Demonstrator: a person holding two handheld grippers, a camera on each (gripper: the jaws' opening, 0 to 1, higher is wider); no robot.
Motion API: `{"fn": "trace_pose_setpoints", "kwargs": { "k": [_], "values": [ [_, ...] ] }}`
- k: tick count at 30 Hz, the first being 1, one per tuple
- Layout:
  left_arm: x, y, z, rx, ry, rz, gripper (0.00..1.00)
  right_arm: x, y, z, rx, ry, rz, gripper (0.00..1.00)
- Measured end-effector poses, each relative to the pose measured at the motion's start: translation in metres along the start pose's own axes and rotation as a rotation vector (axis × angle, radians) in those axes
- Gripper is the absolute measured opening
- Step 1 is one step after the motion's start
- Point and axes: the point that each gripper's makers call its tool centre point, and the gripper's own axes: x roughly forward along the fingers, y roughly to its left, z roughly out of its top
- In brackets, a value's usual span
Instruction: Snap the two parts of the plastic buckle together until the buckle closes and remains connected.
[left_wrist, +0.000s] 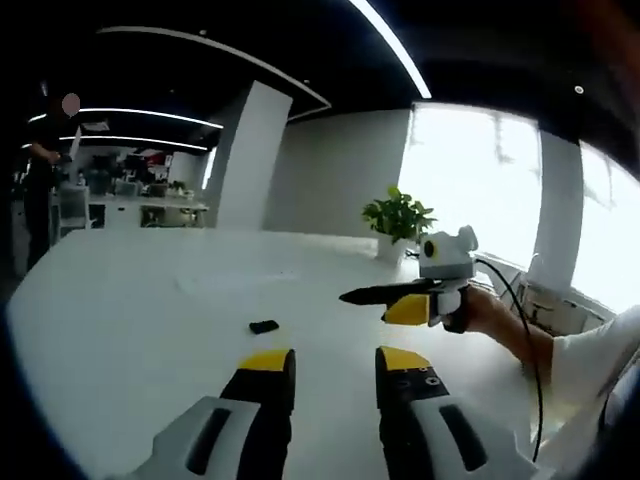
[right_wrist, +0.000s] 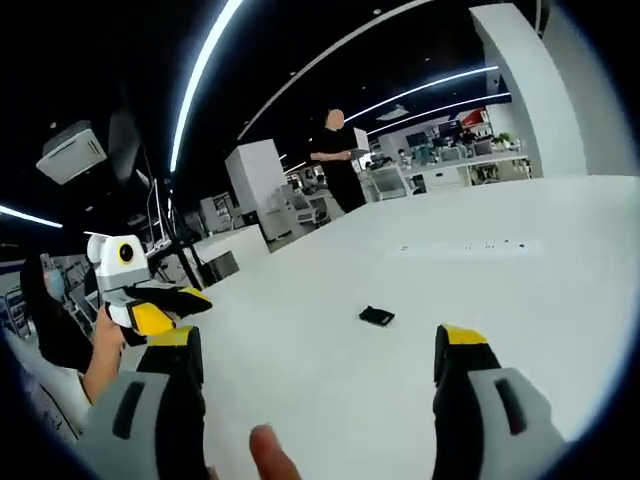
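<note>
A small black buckle piece (left_wrist: 264, 326) lies alone on the white table (left_wrist: 150, 300); it is too small to tell whether it is one part or two joined. My left gripper (left_wrist: 335, 360) is open and empty, just short of the buckle and slightly to its right. The right gripper (left_wrist: 400, 302), held in a hand, hovers above the table to the right. In the right gripper view the buckle (right_wrist: 376, 316) lies ahead between the wide-open jaws of my right gripper (right_wrist: 318, 345). The left gripper (right_wrist: 150, 305) shows at the left, held in a hand.
A potted plant (left_wrist: 398, 215) stands at the table's far edge near the bright windows. A person (right_wrist: 335, 160) stands beyond the table (right_wrist: 480, 290) among office desks. A fingertip (right_wrist: 265, 450) shows at the bottom edge.
</note>
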Motion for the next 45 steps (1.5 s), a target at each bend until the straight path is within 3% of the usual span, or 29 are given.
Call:
{"fn": "trace_pose_setpoints", "kwargs": {
  "k": [10,15,26,30,35,45],
  "values": [
    [-0.025,0.005,-0.008,0.019,0.008,0.079,0.30,-0.028,0.011,-0.012,-0.040,0.020,-0.033,0.95],
    [-0.033,0.001,-0.010,0.043,0.012,0.095,0.31,-0.051,0.009,-0.007,-0.090,0.009,-0.093,0.95],
    [-0.055,-0.004,-0.006,0.090,-0.027,0.175,0.35,-0.085,0.026,-0.005,-0.150,-0.004,-0.120,0.98],
    [-0.061,-0.005,-0.005,0.106,-0.040,0.200,0.38,-0.094,0.038,-0.007,-0.148,-0.024,-0.104,0.98],
    [-0.069,-0.005,-0.002,0.076,-0.089,0.217,0.49,-0.107,0.051,-0.012,-0.164,-0.039,-0.114,0.98],
    [-0.081,-0.007,-0.011,0.087,-0.092,0.262,0.54,-0.127,0.068,-0.020,-0.201,-0.044,-0.120,0.96]
  ]
}}
